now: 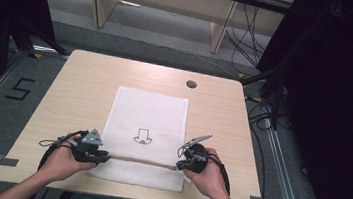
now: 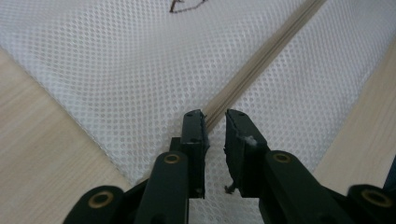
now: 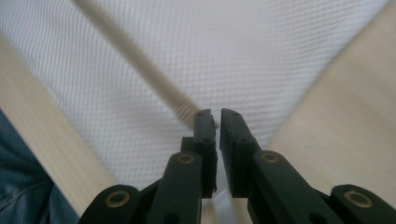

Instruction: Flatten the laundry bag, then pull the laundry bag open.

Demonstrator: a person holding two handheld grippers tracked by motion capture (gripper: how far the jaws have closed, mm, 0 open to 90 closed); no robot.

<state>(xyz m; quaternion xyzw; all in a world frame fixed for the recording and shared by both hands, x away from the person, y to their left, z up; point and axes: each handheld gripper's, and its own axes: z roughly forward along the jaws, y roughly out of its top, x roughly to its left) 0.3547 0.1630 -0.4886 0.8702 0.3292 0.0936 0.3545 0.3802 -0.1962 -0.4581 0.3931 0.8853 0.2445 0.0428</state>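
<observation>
A white mesh bag lies flat in the middle of the wooden table, a small dark drawing printed on it. A beige zipper strip runs across its near end. My left gripper sits at the strip's left end and my right gripper at its right end. In the left gripper view the jaws stand a little apart over the mesh, and the zipper runs up to the left jaw. In the right gripper view a narrow gap shows at the gripper, and the zipper ends just beside it.
A round cable hole sits near the table's far edge. Bare wood lies on both sides of the bag. Beyond the table are desk legs and loose cables on the floor. The person's lap in blue cloth shows past the near edge.
</observation>
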